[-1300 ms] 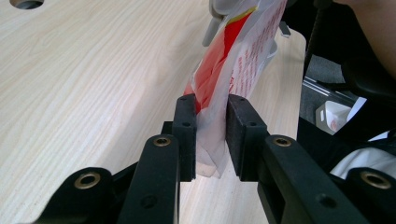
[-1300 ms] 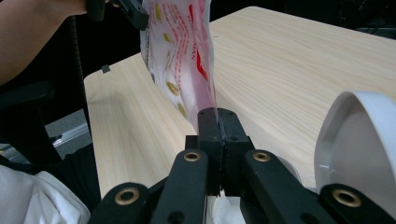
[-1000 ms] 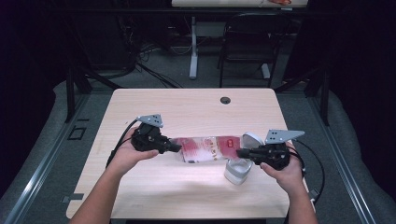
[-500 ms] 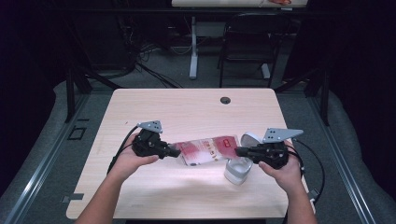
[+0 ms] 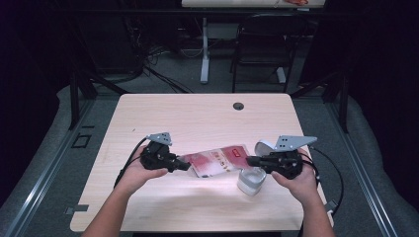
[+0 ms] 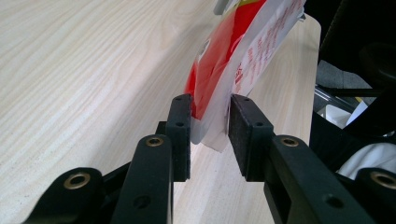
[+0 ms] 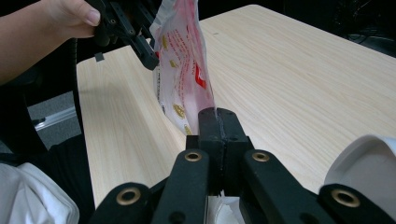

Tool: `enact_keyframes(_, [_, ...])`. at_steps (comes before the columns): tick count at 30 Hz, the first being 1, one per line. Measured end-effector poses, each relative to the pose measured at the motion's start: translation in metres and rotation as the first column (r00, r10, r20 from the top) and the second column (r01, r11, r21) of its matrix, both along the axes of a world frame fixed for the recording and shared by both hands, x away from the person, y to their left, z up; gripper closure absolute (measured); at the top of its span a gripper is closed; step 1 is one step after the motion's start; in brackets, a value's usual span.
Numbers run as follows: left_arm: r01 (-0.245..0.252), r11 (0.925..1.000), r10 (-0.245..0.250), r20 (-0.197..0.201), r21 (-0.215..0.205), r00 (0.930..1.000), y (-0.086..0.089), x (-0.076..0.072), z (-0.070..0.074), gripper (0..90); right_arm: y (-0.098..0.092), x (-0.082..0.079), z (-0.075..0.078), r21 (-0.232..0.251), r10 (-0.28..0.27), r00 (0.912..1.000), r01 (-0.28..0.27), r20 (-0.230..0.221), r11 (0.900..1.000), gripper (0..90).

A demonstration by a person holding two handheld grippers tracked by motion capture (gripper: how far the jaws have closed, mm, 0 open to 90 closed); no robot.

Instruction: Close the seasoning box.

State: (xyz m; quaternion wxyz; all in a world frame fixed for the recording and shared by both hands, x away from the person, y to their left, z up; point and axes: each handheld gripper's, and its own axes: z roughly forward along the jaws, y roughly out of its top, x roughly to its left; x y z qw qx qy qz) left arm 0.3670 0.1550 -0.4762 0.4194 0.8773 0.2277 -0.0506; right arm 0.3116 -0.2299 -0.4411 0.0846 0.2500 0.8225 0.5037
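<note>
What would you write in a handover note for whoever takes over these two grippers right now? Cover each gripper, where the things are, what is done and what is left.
Left gripper: jaws have just been opening; the packet end sits between them, pads no longer clamping it.
Right gripper: shut on the packet's other end, holding it above the table.
White cup: on the table just below the right gripper, by the packet's right end.
Done: packet lifted and held stretched between both grippers.
Left: probably finish the left release, then bring the packet to the cup; whether the packet is torn open I cannot tell.
</note>
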Motion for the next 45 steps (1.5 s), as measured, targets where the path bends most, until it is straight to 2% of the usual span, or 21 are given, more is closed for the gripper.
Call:
enact_keyframes(8, [-0.019, 0.9997, 0.019, 0.007, -0.018, 0.9998, 0.007, -0.001, -0.002, 66.1, 0.01, 0.003, 0.01, -0.025, 0.02, 0.9998, -0.02, 0.0, 0.999, 90.0])
enact_keyframes(15, [-0.05, 0.998, 0.05, 0.018, -0.039, 0.9986, 0.017, 0.0, -0.005, 62.9, 0.017, 0.009, 0.018, -0.082, 0.033, 0.9994, -0.033, -0.003, 0.996, 90.0])
enact_keyframes(17, [-0.053, 0.9976, 0.054, 0.022, -0.045, 0.9983, 0.019, -0.001, -0.005, 62.9, 0.019, 0.01, 0.02, -0.085, 0.038, 0.9993, -0.038, -0.008, 0.996, 90.0])
enact_keyframes(19, [-0.055, 0.998, 0.056, 0.033, -0.03, 0.9979, 0.02, 0.0, -0.007, 64.2, 0.021, 0.012, 0.022, -0.089, 0.043, 0.999, -0.044, -0.013, 0.995, 90.0])
enact_keyframes(24, [-0.068, 0.997, 0.068, 0.022, -0.038, 0.9974, 0.025, 0.001, -0.006, 64.4, 0.03, 0.015, 0.026, -0.126, 0.058, 0.9982, -0.06, -0.018, 0.99, 90.0])
enact_keyframes(27, [-0.07, 0.9965, 0.071, 0.023, -0.045, 0.9972, 0.029, 0.001, -0.006, 65.6, 0.033, 0.015, 0.028, -0.128, 0.066, 0.9977, -0.067, -0.014, 0.989, 90.0])
enact_keyframes(33, [-0.066, 0.9978, 0.066, 0.042, -0.003, 0.9969, 0.03, 0.002, -0.01, 75.9, 0.043, 0.017, 0.03, -0.149, 0.079, 0.9967, -0.081, -0.014, 0.985, 90.0])
enact_keyframes(38, [-0.066, 0.9975, 0.064, 0.048, 0.025, 0.9968, 0.029, 0.001, -0.012, 79.6, 0.05, 0.02, 0.033, -0.157, 0.084, 0.9964, -0.084, -0.01, 0.984, 90.0])
enact_keyframes(44, [-0.067, 0.9971, 0.065, 0.05, 0.037, 0.9967, 0.029, 0.001, -0.016, 81.8, 0.056, 0.022, 0.037, -0.157, 0.087, 0.9962, -0.087, -0.007, 0.984, 90.0])
enact_keyframes(45, [-0.081, 0.9957, 0.078, 0.058, 0.046, 0.9953, 0.029, 0.001, -0.016, 82.1, 0.057, 0.022, 0.037, -0.156, 0.085, 0.9963, -0.085, -0.006, 0.984, 90.0])
